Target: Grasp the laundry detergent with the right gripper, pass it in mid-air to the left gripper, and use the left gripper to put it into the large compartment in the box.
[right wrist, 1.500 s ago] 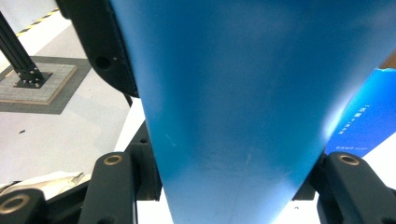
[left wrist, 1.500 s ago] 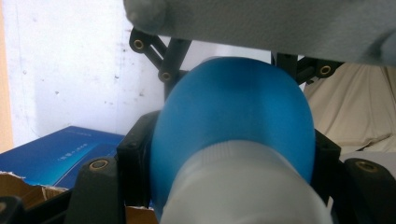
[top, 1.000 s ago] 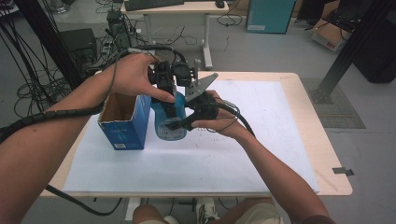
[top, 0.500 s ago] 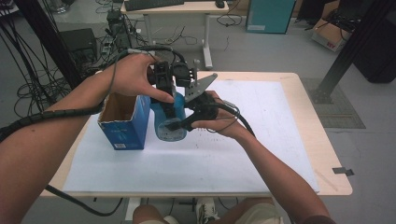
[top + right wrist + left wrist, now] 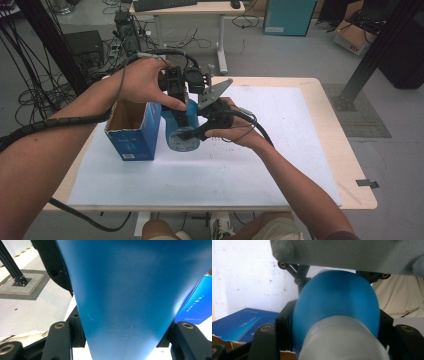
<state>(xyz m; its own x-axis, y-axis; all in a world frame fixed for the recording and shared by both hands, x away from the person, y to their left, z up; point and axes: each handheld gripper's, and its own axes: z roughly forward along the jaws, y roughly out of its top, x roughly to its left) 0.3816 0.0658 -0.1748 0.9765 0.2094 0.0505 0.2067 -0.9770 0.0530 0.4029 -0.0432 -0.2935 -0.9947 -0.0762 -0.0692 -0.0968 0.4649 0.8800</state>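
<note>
The blue bottle [image 5: 181, 131] is being held upright on the counter [image 5: 280, 150] beside the box [image 5: 131, 131]: the right gripper [image 5: 192, 134] is clamped on its body for steadiness, the left gripper [image 5: 181, 107] closed at its cap [image 5: 344, 340], probably for twisting.

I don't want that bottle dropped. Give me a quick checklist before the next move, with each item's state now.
1. Right claw shut on the bottle body: ok.
2. Left claw around its top end: ok.
3. Bottle's white cap in place: ok.
4. Box top open: ok.
5. Bottle apart from box: cannot tell.
6. Bottle lifted off the table: cannot tell.
</note>
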